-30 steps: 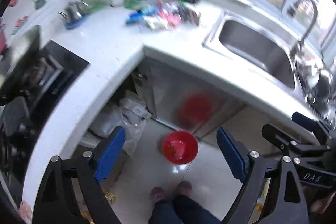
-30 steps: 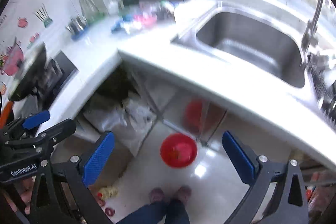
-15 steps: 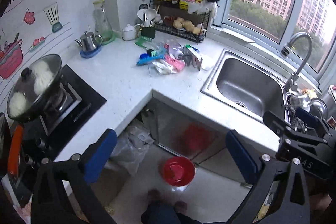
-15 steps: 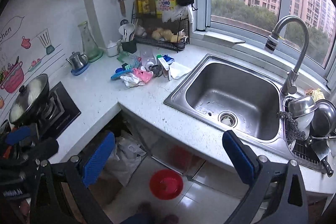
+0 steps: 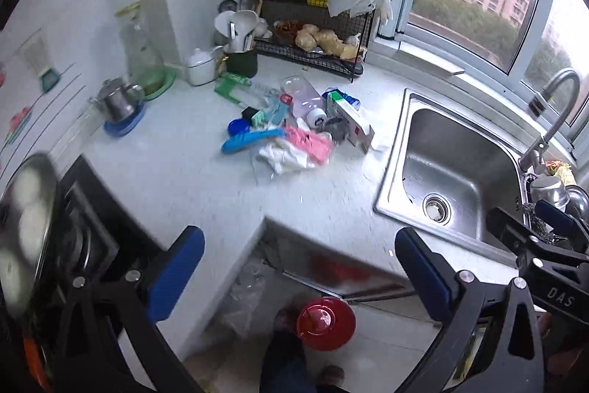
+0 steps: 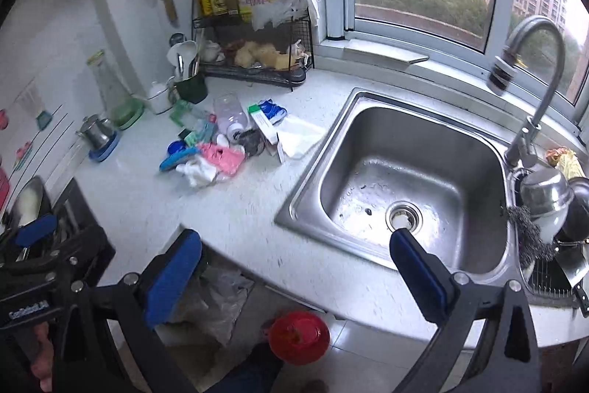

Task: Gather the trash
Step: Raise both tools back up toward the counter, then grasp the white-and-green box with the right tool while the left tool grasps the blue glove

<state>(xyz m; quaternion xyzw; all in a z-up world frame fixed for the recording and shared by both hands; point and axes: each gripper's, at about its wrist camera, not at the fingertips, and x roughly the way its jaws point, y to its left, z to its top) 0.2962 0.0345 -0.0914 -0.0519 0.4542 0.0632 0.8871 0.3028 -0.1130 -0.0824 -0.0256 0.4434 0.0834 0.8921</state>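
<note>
Left tool (image 5: 300, 273): jaws spread wide, nothing between the blue pads; it hangs over the inner corner of the white desk (image 5: 176, 179), angled steeply down. Right tool (image 6: 294, 277): jaws likewise wide apart and empty, over the desk edge in front of the steel sink (image 6: 401, 179). Each tool shows at the margin of the other's view.

Trash pile (image 5: 294, 127): lies on the desk between the black wire rack (image 5: 313, 50) and the sink, well apart from both tools. Visible in it:
- a clear plastic bottle (image 5: 303, 98) on its side, white cap toward the tools;
- a white carton (image 5: 351, 122) at the sink side of the pile;
- a pink crumpled piece (image 5: 311, 142) touching a white crumpled wrapper (image 5: 285, 157);
- a blue elongated item (image 5: 250, 139) on the left edge, with a round blue lid (image 5: 237, 127) just beside it;
- a green packet (image 5: 233, 87) toward the back wall.

Red bin (image 5: 325, 323): on the floor below the desk corner, mouth up, just beside the person's leg (image 5: 283, 360). A clear plastic bag (image 5: 244, 293) sits under the desk overhang to its left.

Surroundings: a small steel kettle (image 5: 117, 104) on a blue coaster at left; the stove (image 5: 84, 242) with a lidded pan at far left; the faucet (image 6: 533, 91) arches over the sink's right side.
</note>
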